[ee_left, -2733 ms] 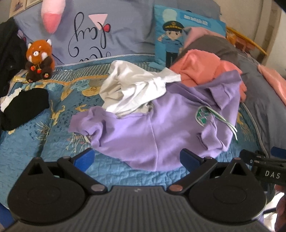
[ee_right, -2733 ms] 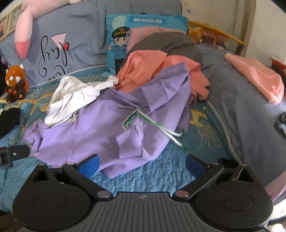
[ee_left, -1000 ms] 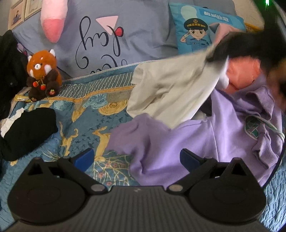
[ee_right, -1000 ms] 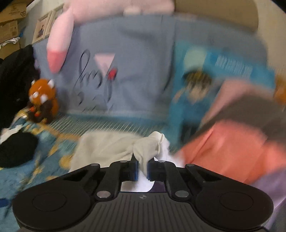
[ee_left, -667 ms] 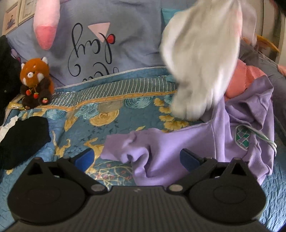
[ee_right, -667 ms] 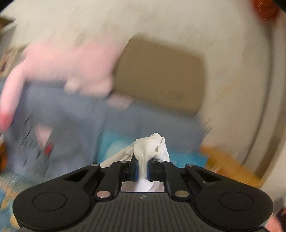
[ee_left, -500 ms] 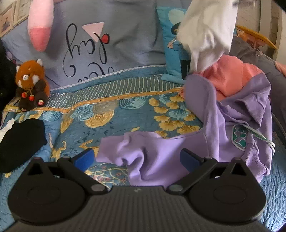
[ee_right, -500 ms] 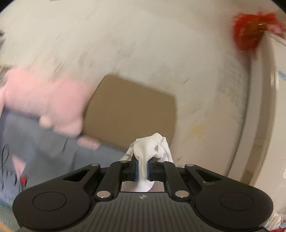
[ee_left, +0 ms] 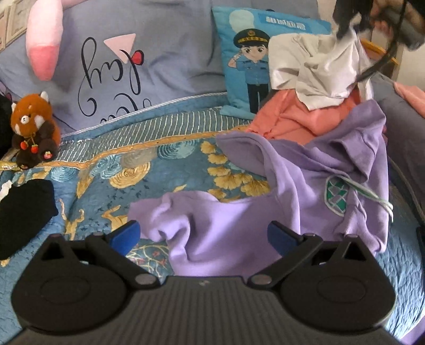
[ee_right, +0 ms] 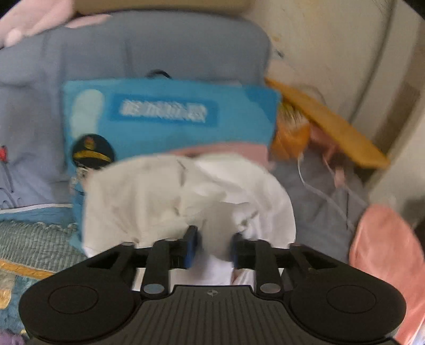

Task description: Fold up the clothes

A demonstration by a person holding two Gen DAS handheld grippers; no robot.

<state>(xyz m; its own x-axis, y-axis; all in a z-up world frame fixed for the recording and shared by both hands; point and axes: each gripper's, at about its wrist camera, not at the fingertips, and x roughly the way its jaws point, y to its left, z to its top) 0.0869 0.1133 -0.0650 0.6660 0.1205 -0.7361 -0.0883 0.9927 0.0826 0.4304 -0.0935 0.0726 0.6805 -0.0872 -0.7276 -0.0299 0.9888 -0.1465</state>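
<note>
White garment (ee_right: 186, 201) bunched right in front of the right claw (ee_right: 212, 249), cloth between the blue pads as the jaws are opening (too blurred to tell whether the pads touch it). Seen from the left wrist: same white garment (ee_left: 321, 69) hanging at upper right above the salmon-pink garment (ee_left: 292, 119), right claw (ee_left: 348, 16) high over it and tilted downward. Left claw (ee_left: 204, 236) spread wide, empty, angled down over the purple hoodie (ee_left: 265, 212), which lies crumpled on the blue patterned bedspread (ee_left: 132, 172). Red panda plush (ee_left: 32, 130) sitting at far left by the grey pillow (ee_left: 159, 47); cartoon officer cushion (ee_left: 252, 66) propped behind the pile.
</note>
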